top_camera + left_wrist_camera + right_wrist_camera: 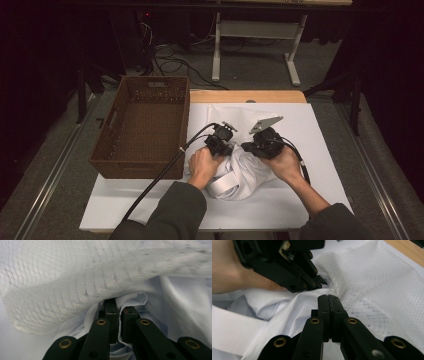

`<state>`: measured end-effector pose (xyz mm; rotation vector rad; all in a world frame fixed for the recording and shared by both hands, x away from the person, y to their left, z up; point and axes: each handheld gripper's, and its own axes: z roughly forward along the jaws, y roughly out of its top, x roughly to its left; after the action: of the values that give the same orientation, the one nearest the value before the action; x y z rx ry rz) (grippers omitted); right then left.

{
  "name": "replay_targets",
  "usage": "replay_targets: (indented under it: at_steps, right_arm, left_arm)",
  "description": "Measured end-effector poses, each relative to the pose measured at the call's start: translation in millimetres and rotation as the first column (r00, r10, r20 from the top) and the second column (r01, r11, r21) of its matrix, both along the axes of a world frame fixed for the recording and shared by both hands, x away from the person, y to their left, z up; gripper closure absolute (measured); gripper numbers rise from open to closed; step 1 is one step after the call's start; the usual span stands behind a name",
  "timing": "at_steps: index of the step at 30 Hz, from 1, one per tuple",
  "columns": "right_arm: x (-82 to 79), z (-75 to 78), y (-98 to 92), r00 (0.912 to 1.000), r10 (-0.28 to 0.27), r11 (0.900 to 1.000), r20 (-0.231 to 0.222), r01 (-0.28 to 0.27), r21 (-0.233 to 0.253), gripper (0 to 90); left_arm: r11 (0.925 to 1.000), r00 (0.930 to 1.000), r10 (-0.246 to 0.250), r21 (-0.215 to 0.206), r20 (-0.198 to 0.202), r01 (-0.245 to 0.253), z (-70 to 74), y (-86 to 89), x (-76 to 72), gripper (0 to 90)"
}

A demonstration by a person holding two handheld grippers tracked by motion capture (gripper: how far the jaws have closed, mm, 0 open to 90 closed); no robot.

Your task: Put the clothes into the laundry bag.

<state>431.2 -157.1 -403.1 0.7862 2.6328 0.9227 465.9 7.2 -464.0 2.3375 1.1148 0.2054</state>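
Both jaws pinched on white cloth (240,175)

The high view looks forward and down from above the person's side of the desk (320,150), taking in the whole top, with the wicker basket (142,127) at nine o'clock of centre. The left gripper view rides on the left hand-held gripper (119,307), facing along its jaws, very close to the white cloth (75,285). The right gripper view sits equally close on the right hand-held gripper (328,298) (the other gripper (287,270) crosses at eleven o'clock). All three share the crumpled cloth at the desk's middle.
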Motion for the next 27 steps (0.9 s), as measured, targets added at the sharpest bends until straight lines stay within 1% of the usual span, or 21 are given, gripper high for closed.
replay_targets:
  at_steps: [2, 3, 4, 5, 7, 8, 9, 10, 11, 12, 16, 19, 21, 23, 25, 27]
  right_arm:
    - [-0.6, -1.6, 0.4, 1.0000, -0.002, 1.000, -0.004, 0.002, -0.006, 90.0]
    - [-0.1, -2.3, -0.6, 1.0000, -0.001, 1.000, -0.004, 0.001, -0.009, 90.0]
    - [0.2, -2.6, -1.9, 1.0000, -0.005, 1.000, -0.007, 0.005, -0.007, 90.0]
    - [0.6, -2.7, -4.0, 0.9999, -0.013, 1.000, -0.011, 0.013, -0.005, 90.0]
    - [2.6, -2.6, -7.4, 0.9998, -0.020, 1.000, -0.010, 0.020, -0.004, 90.0]
    - [3.0, -2.5, -8.5, 0.9995, -0.029, 1.000, -0.016, 0.029, -0.003, 90.0]
    - [3.5, -2.5, -9.1, 0.9994, -0.032, 0.999, -0.016, 0.032, -0.001, 90.0]
    - [4.5, -2.2, -10.1, 0.9994, -0.031, 1.000, -0.018, 0.031, 0.000, 90.0]
    - [4.2, -2.0, -9.9, 0.9990, -0.041, 0.999, -0.020, 0.041, 0.001, 90.0]
    - [4.4, -1.6, -10.2, 0.9992, -0.035, 0.999, -0.016, 0.035, -0.004, 90.0]
    - [3.0, -0.1, -9.8, 0.9991, -0.041, 0.999, -0.012, 0.041, -0.008, 90.0]
    - [4.3, -0.6, -10.1, 0.9989, -0.046, 0.999, -0.014, 0.045, -0.004, 90.0]
    - [3.8, -0.3, -9.1, 0.9983, -0.055, 0.999, -0.019, 0.055, -0.003, 90.0]
    - [3.9, 0.1, -9.4, 0.9984, -0.053, 0.999, -0.021, 0.053, -0.005, 90.0]
    - [5.1, 0.3, -10.6, 0.9988, -0.048, 0.999, -0.015, 0.047, -0.005, 90.0]
    - [6.7, 1.3, -11.6, 0.9985, -0.052, 0.999, -0.017, 0.051, -0.003, 90.0]
  left_arm:
    - [1.0000, 1.0000, -0.004, -0.001, 0.004, 0.004, 1.2, 0.5, -0.2, 83.9]
    - [0.9999, 0.9999, -0.015, -0.001, 0.006, 0.015, 3.4, 2.2, -1.2, 81.8]
    - [0.9997, 0.9997, -0.024, 0.003, 0.006, 0.024, 7.4, 5.0, -3.4, 78.4]
    - [0.9996, 0.9995, -0.029, 0.007, 0.009, 0.029, 10.6, 6.7, -5.3, 73.2]
    - [0.9983, 0.9987, -0.045, 0.038, 0.025, 0.044, 22.6, 12.5, -12.9, 63.8]
    - [0.9977, 0.9983, -0.043, 0.055, 0.039, 0.041, 26.8, 14.5, -15.8, 58.9]
    - [0.9960, 0.9963, -0.029, 0.087, 0.081, 0.022, 33.3, 17.3, -21.4, 54.5]
    - [0.9940, 0.9941, -0.031, 0.108, 0.104, 0.020, 38.5, 20.5, -24.9, 51.1]
    - [0.9932, 0.9934, -0.031, 0.115, 0.110, 0.018, 42.9, 23.7, -27.5, 48.6]
    - [0.9934, 0.9934, -0.027, 0.114, 0.112, 0.015, 46.7, 27.0, -30.0, 46.7]
    - [0.9943, 0.9913, -0.012, 0.106, 0.131, -0.002, 57.9, 36.9, -39.6, 46.0]
    - [0.9943, 0.9931, 0.010, 0.104, 0.117, -0.022, 56.6, 38.8, -39.7, 48.4]
    - [0.9934, 0.9956, 0.040, 0.104, 0.085, -0.049, 48.4, 36.8, -33.4, 48.5]
    - [0.9917, 0.9966, 0.069, 0.106, 0.044, -0.074, 38.7, 33.3, -25.8, 47.7]
    - [0.9896, 0.9959, 0.089, 0.115, -0.016, -0.086, 25.0, 26.3, -16.8, 45.4]
    - [0.9883, 0.9954, 0.092, 0.124, -0.026, -0.088, 15.3, 20.3, -12.6, 45.3]
